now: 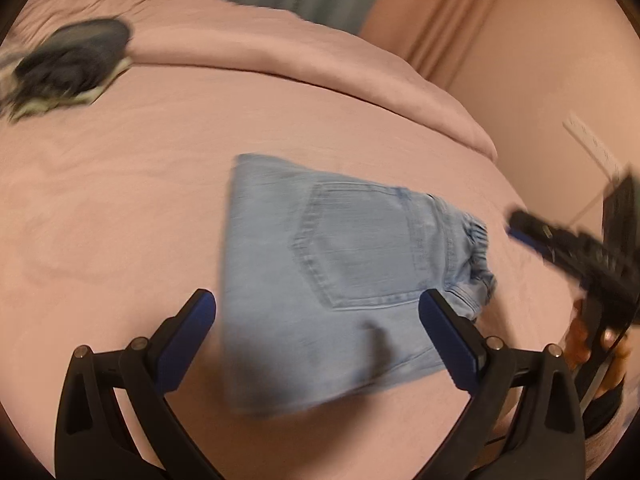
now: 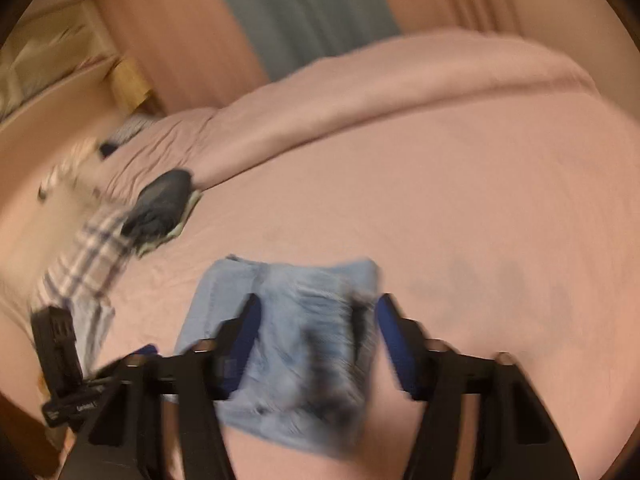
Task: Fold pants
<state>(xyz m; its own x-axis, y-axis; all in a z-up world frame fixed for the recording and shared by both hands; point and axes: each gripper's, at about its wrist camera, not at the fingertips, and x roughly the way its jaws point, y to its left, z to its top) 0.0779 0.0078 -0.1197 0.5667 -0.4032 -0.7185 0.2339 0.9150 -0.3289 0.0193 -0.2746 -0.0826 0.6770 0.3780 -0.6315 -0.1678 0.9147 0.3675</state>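
The pants (image 1: 340,276), folded small, lie flat on the pink bed (image 1: 120,200). Above the pants, the left hand-held gripper (image 1: 316,316) and right hand-held gripper (image 2: 318,320) both gape, holding nothing.

No text can be read; a small label on the left tool (image 2: 72,406) is blurred.

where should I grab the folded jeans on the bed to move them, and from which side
Probably take the folded jeans at the straight folded edge, opposite the bunched waistband. They lie flat on the pink bedsheet, so come in low from that side, one finger sliding under all layers.
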